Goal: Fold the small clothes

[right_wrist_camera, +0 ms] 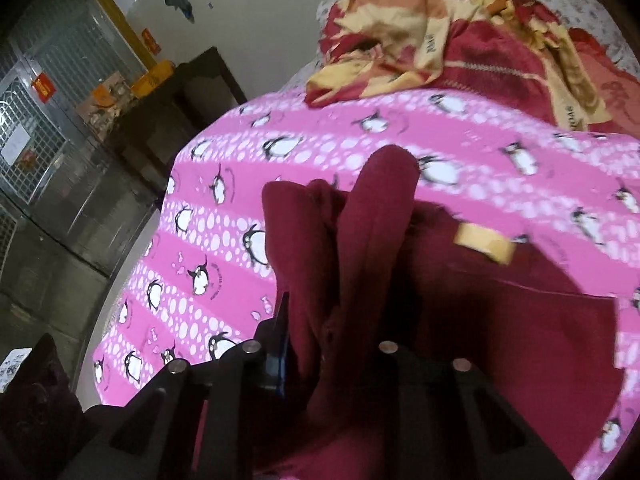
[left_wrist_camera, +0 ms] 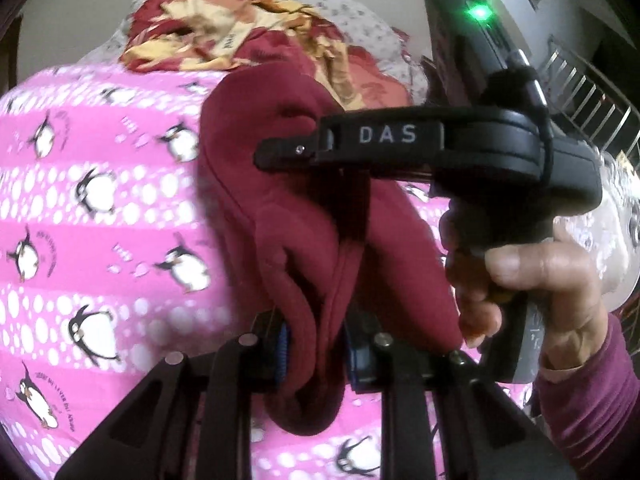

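Both tools pinch bunched folds of the maroon garment [left_wrist_camera: 312, 240], the left tool [left_wrist_camera: 316, 356] and right tool [right_wrist_camera: 332, 360] lifting it above the pink penguin-print bedsheet [left_wrist_camera: 100, 216].

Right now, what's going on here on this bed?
A person is folding a small dark red fleece garment over a pink penguin-print bedsheet. Both handheld grippers are clamped on its bunched fabric: the left gripper and the right gripper. A crumpled red and yellow blanket lies beyond.
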Demonstrator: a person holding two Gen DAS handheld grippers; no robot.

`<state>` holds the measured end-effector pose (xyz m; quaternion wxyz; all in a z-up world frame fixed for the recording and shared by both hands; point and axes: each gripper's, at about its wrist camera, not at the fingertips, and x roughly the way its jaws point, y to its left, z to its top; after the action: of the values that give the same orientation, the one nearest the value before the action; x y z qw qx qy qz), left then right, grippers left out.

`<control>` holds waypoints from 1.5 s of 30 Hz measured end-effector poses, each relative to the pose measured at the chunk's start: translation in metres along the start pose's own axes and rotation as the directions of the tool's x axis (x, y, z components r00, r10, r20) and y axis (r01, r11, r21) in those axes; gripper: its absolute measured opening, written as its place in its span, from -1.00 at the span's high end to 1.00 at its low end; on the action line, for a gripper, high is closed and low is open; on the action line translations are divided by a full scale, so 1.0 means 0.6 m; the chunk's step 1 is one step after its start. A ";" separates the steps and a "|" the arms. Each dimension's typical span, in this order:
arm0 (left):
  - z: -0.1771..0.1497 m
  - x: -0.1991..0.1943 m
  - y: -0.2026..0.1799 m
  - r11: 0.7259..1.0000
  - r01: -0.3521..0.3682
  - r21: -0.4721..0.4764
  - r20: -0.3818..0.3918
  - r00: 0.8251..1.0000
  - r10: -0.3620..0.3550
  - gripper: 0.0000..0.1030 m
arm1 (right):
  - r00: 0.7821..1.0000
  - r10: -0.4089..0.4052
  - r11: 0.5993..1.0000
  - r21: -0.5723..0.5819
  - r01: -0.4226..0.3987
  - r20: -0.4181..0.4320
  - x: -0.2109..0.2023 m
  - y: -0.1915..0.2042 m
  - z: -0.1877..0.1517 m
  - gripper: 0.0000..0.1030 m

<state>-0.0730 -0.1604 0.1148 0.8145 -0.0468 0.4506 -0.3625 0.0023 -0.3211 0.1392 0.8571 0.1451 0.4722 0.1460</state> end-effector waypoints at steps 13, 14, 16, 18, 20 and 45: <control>0.006 0.030 -0.102 0.997 -0.007 0.078 -0.039 0.999 0.010 0.59 | 0.998 -0.038 0.996 0.084 0.035 0.043 -0.090 -0.090 -0.038 0.52; 0.007 0.032 -0.106 0.996 -0.007 0.084 -0.040 0.999 0.010 0.59 | 0.998 -0.039 0.996 0.086 0.036 0.044 -0.094 -0.095 -0.039 0.52; 0.008 0.036 -0.115 0.996 -0.002 0.094 -0.044 0.999 0.006 0.59 | 0.998 -0.042 0.995 0.090 0.038 0.047 -0.101 -0.103 -0.042 0.52; 0.010 0.040 -0.125 0.995 0.002 0.102 -0.050 0.999 0.003 0.59 | 0.998 -0.046 0.995 0.094 0.041 0.046 -0.108 -0.112 -0.045 0.52; 0.012 0.046 -0.135 0.994 0.007 0.110 -0.055 0.998 0.000 0.59 | 0.997 -0.054 0.994 0.097 0.050 0.045 -0.115 -0.124 -0.047 0.52; 0.014 0.068 -0.209 0.974 0.146 0.172 -0.130 0.984 -0.125 -0.36 | 0.988 -0.044 0.873 0.487 -0.035 0.150 -0.167 -0.364 -0.159 -0.33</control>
<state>-0.1216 -0.2802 0.1416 0.7606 0.0182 0.4591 -0.4587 -0.1055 -0.5495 0.0828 0.8273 0.3666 0.4256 0.0083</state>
